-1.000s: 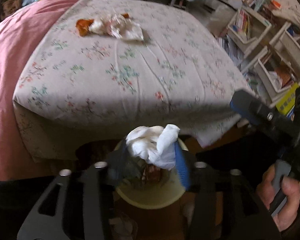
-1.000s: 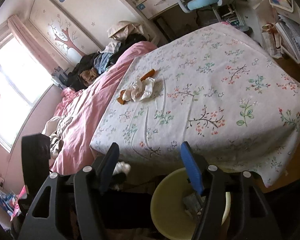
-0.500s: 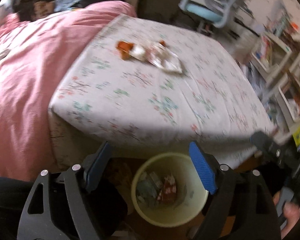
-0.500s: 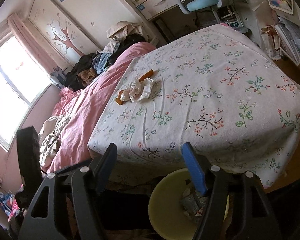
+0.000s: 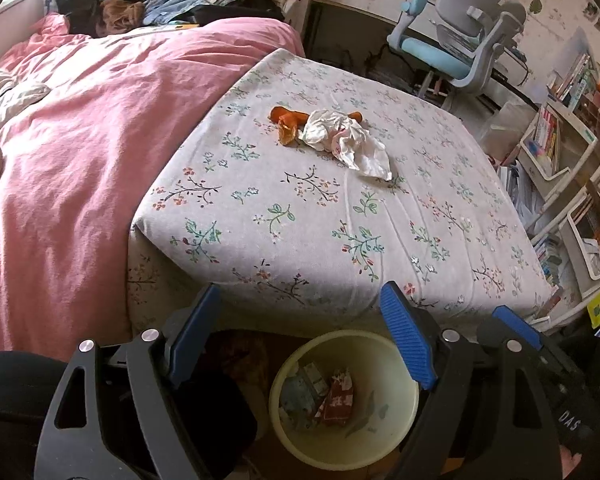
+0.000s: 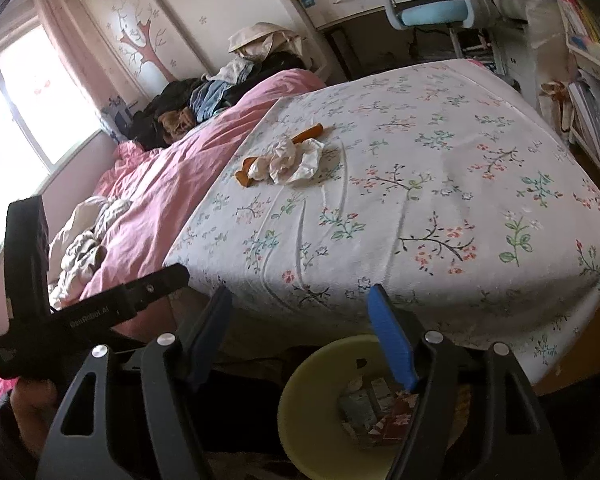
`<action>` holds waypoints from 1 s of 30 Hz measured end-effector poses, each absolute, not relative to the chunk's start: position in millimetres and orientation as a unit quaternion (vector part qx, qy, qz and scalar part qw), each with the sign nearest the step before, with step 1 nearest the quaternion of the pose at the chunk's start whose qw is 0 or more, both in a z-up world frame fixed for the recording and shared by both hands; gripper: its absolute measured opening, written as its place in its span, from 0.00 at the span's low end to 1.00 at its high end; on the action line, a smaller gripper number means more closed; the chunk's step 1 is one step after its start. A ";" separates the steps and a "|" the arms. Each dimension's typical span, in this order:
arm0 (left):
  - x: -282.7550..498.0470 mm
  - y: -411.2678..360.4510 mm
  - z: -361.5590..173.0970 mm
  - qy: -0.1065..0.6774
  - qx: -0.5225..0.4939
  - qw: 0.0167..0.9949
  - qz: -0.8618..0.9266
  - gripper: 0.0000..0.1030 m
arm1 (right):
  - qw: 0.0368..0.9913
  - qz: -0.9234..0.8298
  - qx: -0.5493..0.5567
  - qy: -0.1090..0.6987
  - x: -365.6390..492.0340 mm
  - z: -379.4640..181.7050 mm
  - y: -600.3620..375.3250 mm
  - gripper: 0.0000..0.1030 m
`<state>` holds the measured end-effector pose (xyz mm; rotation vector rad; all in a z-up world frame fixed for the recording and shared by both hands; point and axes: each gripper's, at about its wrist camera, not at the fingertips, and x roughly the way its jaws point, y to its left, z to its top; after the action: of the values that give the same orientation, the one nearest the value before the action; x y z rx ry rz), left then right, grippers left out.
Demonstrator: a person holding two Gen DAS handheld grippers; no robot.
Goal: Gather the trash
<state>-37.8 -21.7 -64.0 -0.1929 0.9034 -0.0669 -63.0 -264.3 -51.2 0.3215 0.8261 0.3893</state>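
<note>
A crumpled white paper [image 5: 346, 140] and an orange wrapper [image 5: 288, 124] lie together on the floral bed sheet [image 5: 300, 220], far beyond both grippers. In the right wrist view the same white paper [image 6: 290, 160] and orange wrapper [image 6: 308, 133] show mid-bed. A pale yellow bin [image 5: 274, 400] stands on the floor at the bed's foot, with wrappers [image 5: 336, 398] inside. My left gripper [image 5: 299, 288] hangs over the bin, open and empty. My right gripper [image 6: 299, 291] is beside it above the bin [image 6: 300, 380], its jaws opening with nothing between them.
A pink duvet [image 5: 80, 140] covers the bed's left half, with a clothes pile [image 5: 160, 0] at the head. A blue-grey desk chair [image 5: 452, 52] and low bookshelves [image 5: 560, 140] stand to the right. The right gripper's blue finger [image 5: 516, 328] shows beside my left one.
The white wad held between my left fingers a second ago is gone from them and the jaws have spread wide. The left view has tilted up toward the bed.
</note>
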 end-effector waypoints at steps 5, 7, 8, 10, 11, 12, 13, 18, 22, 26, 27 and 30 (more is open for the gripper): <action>-35.8 -20.0 -65.0 0.437 -0.096 0.894 -0.028 0.78 | 0.886 0.189 0.140 0.399 -64.0 -52.1 -258.4 0.67; -35.3 -20.7 -65.4 0.438 -0.095 0.894 -0.027 0.78 | 0.886 0.189 0.138 0.400 -64.1 -52.5 -256.2 0.67; -35.2 -20.8 -65.5 0.438 -0.094 0.894 -0.027 0.78 | 0.886 0.190 0.137 0.400 -64.2 -52.7 -255.7 0.67; -35.3 -20.7 -65.6 0.438 -0.094 0.894 -0.027 0.78 | 0.887 0.190 0.134 0.400 -64.7 -52.3 -253.7 0.67; -35.2 -20.6 -65.6 0.438 -0.095 0.894 -0.027 0.78 | 0.887 0.190 0.133 0.400 -64.9 -52.2 -253.3 0.67; -35.3 -20.5 -65.6 0.438 -0.095 0.894 -0.027 0.78 | 0.887 0.191 0.132 0.400 -65.2 -52.2 -252.8 0.67; -35.0 -20.5 -65.7 0.438 -0.095 0.894 -0.026 0.78 | 0.887 0.191 0.131 0.400 -65.5 -52.2 -252.3 0.67; -35.4 -20.2 -66.5 0.438 -0.095 0.894 -0.024 0.78 | 0.888 0.191 0.127 0.398 -66.7 -51.8 -250.5 0.68; -34.6 -18.8 -67.1 0.438 -0.097 0.893 -0.021 0.78 | 0.889 0.190 0.125 0.397 -67.4 -51.3 -249.2 0.68; -34.5 -17.4 -67.4 0.438 -0.099 0.893 -0.019 0.78 | 0.889 0.190 0.123 0.397 -67.8 -51.4 -248.6 0.68; -34.7 -17.2 -67.4 0.438 -0.099 0.893 -0.018 0.78 | 0.889 0.190 0.123 0.397 -67.8 -51.3 -248.0 0.68; -34.5 -16.8 -67.6 0.438 -0.099 0.893 -0.017 0.78 | 0.889 0.190 0.122 0.397 -68.0 -51.4 -247.5 0.68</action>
<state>-34.5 -16.8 -67.6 -0.2059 0.9094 -0.0354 -68.0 -247.5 -51.4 0.2536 0.8255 0.3947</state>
